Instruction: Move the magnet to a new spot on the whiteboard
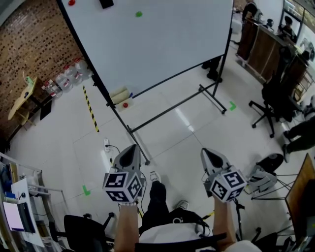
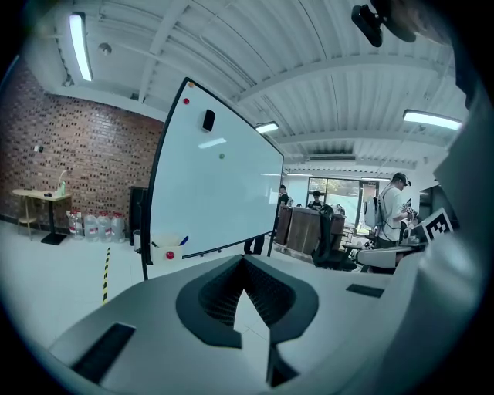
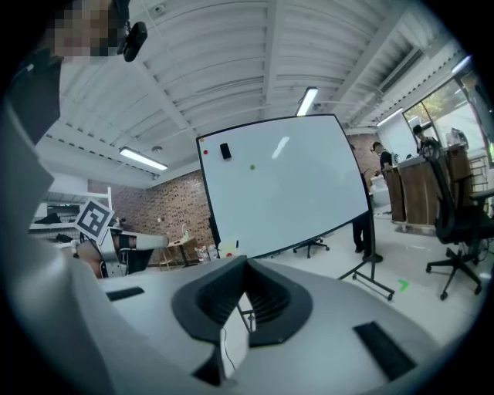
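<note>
Two grippers, both clenched on nothing. The left gripper has its jaw tips meeting, with only floor visible through the gap behind them. The right gripper is the same, tips together and empty. In the head view both are held low, close to the person's body, aimed at the large white whiteboard in a black wheeled frame.

Task thing: the small round green magnet sits on the board face just under the top edge, left of the middle. A small round red magnet sits at the top-left corner, with a black rectangular eraser between the two along the top edge. The task names no colour. Green is the likelier pick, but that is a guess.

Key relation: the green magnet lies ahead of and above both grippers, well apart from them, with open white tiled floor in between. In the head view it lines up almost over the left gripper, with the right gripper off to the side, so the left looks slightly nearer. The magnet is a round disc with no long axis, so any jaw orientation would suit. The board face is upright, so the reach probably has to come in face-on, with the jaws opened first. Nothing has been touched yet.
</note>
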Tool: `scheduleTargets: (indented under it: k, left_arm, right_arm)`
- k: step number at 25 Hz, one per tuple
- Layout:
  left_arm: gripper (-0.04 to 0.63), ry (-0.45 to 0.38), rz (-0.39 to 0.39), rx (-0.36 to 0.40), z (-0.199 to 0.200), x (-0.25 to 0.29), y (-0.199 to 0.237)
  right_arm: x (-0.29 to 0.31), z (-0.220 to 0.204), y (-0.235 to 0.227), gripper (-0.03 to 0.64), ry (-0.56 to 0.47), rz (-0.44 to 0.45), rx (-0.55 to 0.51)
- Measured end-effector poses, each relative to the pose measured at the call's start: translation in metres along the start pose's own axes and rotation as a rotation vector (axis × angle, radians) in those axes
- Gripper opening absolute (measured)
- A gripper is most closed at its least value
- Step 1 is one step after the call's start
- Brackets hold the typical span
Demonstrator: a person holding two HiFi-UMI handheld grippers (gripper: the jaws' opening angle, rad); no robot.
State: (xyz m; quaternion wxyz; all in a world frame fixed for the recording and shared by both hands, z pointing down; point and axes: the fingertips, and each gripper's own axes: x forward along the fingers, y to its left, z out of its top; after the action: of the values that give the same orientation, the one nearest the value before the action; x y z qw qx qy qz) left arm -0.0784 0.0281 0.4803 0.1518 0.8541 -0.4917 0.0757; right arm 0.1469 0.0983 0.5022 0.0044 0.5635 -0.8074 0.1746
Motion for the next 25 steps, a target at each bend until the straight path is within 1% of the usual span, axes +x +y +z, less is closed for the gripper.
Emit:
scheduleTargets:
  k: [5, 10, 14, 18, 22, 25]
  left_arm:
    - [-0.009, -0.027, -0.024, 0.010, 0.030, 0.059, 0.008]
    - [-0.009, -0.046, -0.056, 0.012, 0.070, 0.127, 0.037]
    - [-0.009, -0.065, -0.094, 0.031, 0.109, 0.173, 0.064]
    - [-0.009, -0.089, -0.132, 0.061, 0.145, 0.205, 0.092]
    - [-0.009, -0.098, -0.177, 0.069, 0.169, 0.230, 0.112]
    - [-0.009, -0.109, -0.188, 0.070, 0.181, 0.250, 0.113]
  right_arm:
    - [0.042, 0.031, -0.025, 0.012, -0.024, -0.009, -0.025]
    - [0.110, 0.072, -0.048, 0.012, -0.068, -0.025, -0.025]
    - [0.168, 0.107, -0.052, 0.012, -0.092, -0.033, -0.038]
    - [0.223, 0.133, -0.045, 0.012, -0.111, -0.038, -0.061]
    - [0.266, 0.151, -0.039, 0.012, -0.127, -0.043, -0.063]
    - [0.287, 0.164, -0.043, 0.012, -0.136, -0.029, -0.085]
